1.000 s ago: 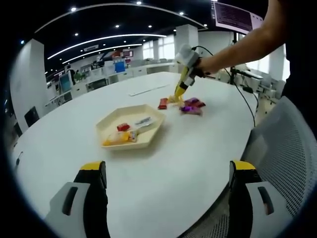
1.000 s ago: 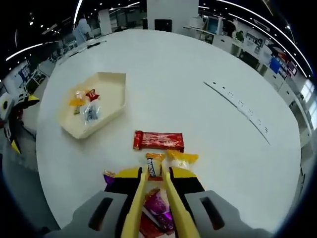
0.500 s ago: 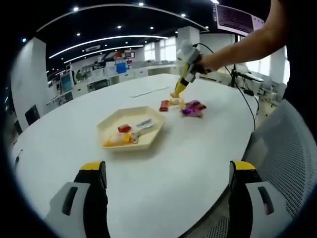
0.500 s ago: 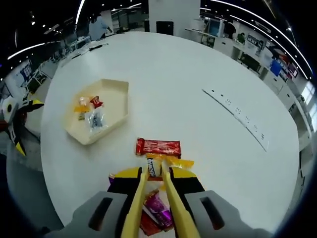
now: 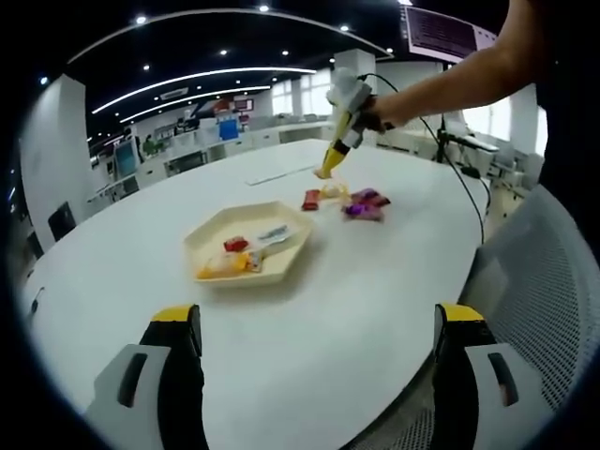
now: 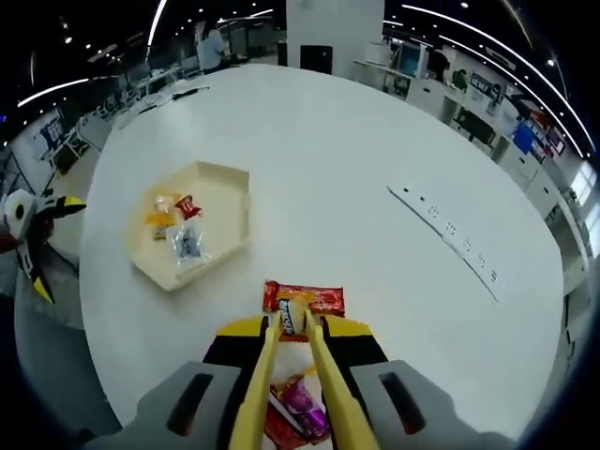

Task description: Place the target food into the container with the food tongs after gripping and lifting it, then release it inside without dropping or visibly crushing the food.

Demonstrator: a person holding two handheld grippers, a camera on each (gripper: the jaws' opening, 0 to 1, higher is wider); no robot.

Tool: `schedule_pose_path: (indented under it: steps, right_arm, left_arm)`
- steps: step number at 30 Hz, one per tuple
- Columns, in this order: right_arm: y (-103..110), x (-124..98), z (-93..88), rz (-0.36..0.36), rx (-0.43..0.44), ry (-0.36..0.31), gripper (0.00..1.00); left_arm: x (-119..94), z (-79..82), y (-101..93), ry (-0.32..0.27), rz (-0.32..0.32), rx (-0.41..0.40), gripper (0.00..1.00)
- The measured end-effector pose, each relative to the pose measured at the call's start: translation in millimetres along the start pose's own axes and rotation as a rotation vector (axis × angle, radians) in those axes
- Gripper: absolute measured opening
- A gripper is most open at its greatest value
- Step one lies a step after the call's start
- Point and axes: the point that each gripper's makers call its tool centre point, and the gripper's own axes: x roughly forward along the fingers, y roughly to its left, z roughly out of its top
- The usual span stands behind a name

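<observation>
Snack (image 6: 292, 319): small packet with orange and dark print, pinched between the yellow tongs (image 6: 292, 349) that the right gripper (image 5: 335, 155) clamps together. In the left gripper view the tong tips hang above the table (image 5: 375, 281), over the loose pile, so the packet looks lifted clear, though its underside is hidden.

Progress, as judged: grip and lift done; carry to the tray (image 6: 228, 217) and release inside are left. Packet looks uncrushed, as far as can be seen.

Table: large, round, white. Tray: cream, hexagonal, well apart from the tongs; it already holds a few small wrapped items. A red bar (image 6: 314, 298) lies just beyond the tong tips; purple packets (image 5: 364, 204) lie beside it.

Left gripper (image 5: 319, 375): jaws spread, holding nothing, low at the near table edge.

Room: open-plan office, ceiling light strips, desks beyond. A power strip (image 6: 450, 246) lies on the table.
</observation>
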Motion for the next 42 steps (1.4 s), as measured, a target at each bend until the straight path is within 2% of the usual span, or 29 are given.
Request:
schedule_pose_path:
  steps: [17, 31, 42]
  right_arm:
    - [21.7, -0.2, 36.5, 0.024, -0.061, -0.021, 0.21]
    - [55.9, 7.0, 69.1, 0.063, -0.126, -0.03, 0.21]
    - [93.6, 17.8, 97.8, 0.105, -0.176, -0.041, 0.21]
  left_arm:
    - [0.9, -0.1, -0.9, 0.001, -0.001, 0.016, 0.99]
    - [0.3, 1.5, -0.9, -0.009, -0.003, 0.018, 0.99]
    - [0.6, 1.4, -3.2, -0.003, -0.009, 0.029, 0.99]
